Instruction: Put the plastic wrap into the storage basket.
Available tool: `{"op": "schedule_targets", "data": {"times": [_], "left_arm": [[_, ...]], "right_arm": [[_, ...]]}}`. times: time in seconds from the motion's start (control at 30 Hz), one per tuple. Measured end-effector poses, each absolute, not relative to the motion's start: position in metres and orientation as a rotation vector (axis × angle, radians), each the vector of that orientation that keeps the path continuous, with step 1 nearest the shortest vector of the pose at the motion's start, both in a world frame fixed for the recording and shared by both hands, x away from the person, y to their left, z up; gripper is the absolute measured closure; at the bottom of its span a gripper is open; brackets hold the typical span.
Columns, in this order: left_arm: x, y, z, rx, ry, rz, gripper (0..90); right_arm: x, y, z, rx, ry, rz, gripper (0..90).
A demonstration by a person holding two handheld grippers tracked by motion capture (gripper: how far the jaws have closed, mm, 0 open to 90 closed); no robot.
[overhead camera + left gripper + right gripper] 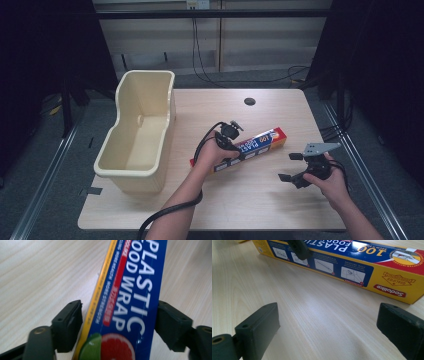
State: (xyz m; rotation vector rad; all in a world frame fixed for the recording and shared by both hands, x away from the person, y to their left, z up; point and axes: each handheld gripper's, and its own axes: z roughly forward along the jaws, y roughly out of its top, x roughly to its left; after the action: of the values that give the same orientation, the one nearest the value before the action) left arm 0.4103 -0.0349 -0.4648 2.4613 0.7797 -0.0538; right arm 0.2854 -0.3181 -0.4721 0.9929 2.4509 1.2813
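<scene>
Straddling the wrap box, left tool grips it; right tool released.

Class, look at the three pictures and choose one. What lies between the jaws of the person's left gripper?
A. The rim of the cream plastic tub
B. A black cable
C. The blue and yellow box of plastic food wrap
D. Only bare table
C: in the left gripper view the plastic wrap box runs up between the two black jaws of the left gripper, and the high view shows that gripper over the box on the table.
</scene>
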Motion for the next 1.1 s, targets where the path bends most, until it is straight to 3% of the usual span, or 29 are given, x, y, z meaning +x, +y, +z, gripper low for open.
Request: {"op": "schedule_targets", "data": {"times": [0.27,0.47,0.57,0.77,1.1], "left_arm": [[0.416,-0.047,-0.472,2.506,0.759,-0.075,17.3],[0.42,-0.055,-0.472,2.572,0.723,-0.068,18.2],[0.42,-0.06,-0.474,2.57,0.706,-0.054,20.6],[0.421,-0.066,-0.468,2.631,0.631,-0.036,35.0],[0.417,-0.074,-0.457,2.705,0.737,-0.081,39.4]], "right_arm": [[0.286,-0.318,-0.473,0.992,2.451,1.272,4.3],[0.286,-0.319,-0.473,0.993,2.459,1.279,4.5],[0.285,-0.319,-0.473,0.996,2.457,1.275,4.5],[0.286,-0.321,-0.473,1.005,2.445,1.277,4.4],[0.286,-0.322,-0.473,0.999,2.443,1.284,4.4]]}}
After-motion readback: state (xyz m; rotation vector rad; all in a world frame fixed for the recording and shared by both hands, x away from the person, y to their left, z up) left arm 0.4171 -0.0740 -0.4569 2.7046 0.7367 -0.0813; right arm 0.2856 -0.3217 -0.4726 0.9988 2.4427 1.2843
